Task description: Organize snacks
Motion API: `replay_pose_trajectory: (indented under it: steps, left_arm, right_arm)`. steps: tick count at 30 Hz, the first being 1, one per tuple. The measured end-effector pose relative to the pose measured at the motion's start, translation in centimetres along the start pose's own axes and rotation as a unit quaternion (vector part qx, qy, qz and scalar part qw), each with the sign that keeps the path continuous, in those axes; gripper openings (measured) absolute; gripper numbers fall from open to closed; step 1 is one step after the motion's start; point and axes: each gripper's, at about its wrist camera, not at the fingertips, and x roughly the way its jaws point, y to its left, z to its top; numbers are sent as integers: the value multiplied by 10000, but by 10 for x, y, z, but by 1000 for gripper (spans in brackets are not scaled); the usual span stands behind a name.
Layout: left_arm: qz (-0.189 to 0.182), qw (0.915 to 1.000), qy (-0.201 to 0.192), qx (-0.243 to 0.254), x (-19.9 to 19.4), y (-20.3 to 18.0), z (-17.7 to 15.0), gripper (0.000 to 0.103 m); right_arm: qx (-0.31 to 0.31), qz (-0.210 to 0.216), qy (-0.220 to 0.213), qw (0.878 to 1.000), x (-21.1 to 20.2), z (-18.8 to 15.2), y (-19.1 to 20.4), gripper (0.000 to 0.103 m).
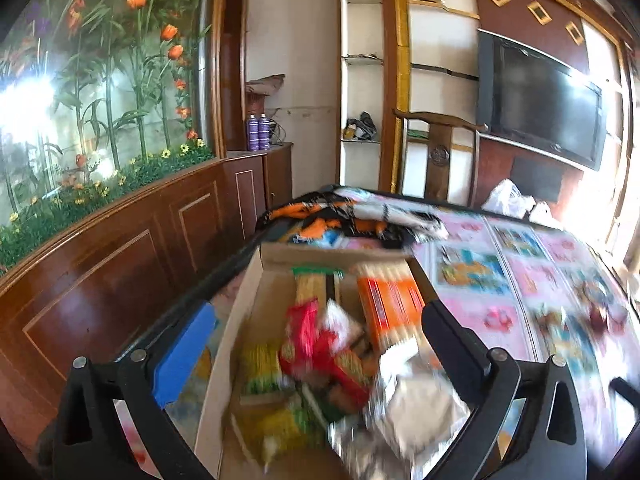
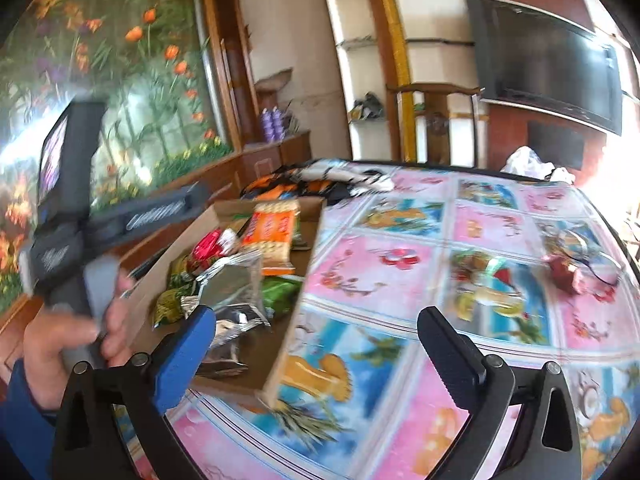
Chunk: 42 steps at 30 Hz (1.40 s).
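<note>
Gaping wide and empty, both grippers' fingers (image 1: pixel 184 344) (image 2: pixel 448 356) hover by the snack box (image 1: pixel 240 312) (images blurred).

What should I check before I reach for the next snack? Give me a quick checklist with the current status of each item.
1. Left gripper open and empty: ok.
2. Right gripper open and empty: ok.
3. Snacks sit inside the cardboard box: ok; orange cracker pack and silver pouch lie in it.
4. Loose item still outside the box: not ok; a red wrapper lies on the tablecloth.
5. Views sharp enough to aim: not ok; both are motion-blurred.
6. What the red wrapper holds: cannot tell.
</note>
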Motion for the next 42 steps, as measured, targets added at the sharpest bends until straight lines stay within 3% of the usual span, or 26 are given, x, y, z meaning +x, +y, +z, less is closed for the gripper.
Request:
replay_pose_trajectory:
  steps: [2,6,8,12,16,21,26,42]
  left_arm:
    - [12,9997,84,217,-10,-6,-14,103]
    - [119,9979,153,614,-30,-22,-43,103]
    - [202,9969,130,745,-36,-29,-52,103]
    - [-34,9973,136,721,-41,-31,-57,103]
    - [56,9988,129,459,-42,-24,-59,103]
    - [443,9970,333,534,-39,-24,-60,103]
    - [460,9959,133,765,-46,-31,-63,103]
    - [558,9963,339,555,-39,-22,-62,103]
  right_arm:
    - [50,-91,-138,9999,-11,-7,-10,102]
    - [440,180,-187,9987,-25,-17,-34,102]
    - [474,53,-263,9985,-32,-19,-38,102]
    - [-221,-582,-451,9970,-43,-24,-22,102]
    - [-883,-800,-243,9926,-37,-32,-3,102]
    - [-1031,-763,-261,9914,-37,-34,0,102]
    - [-971,-772,-227,9920,-36,-35,-2,102]
    - [-1073,-268,-39,9939,-35,-40,10,102]
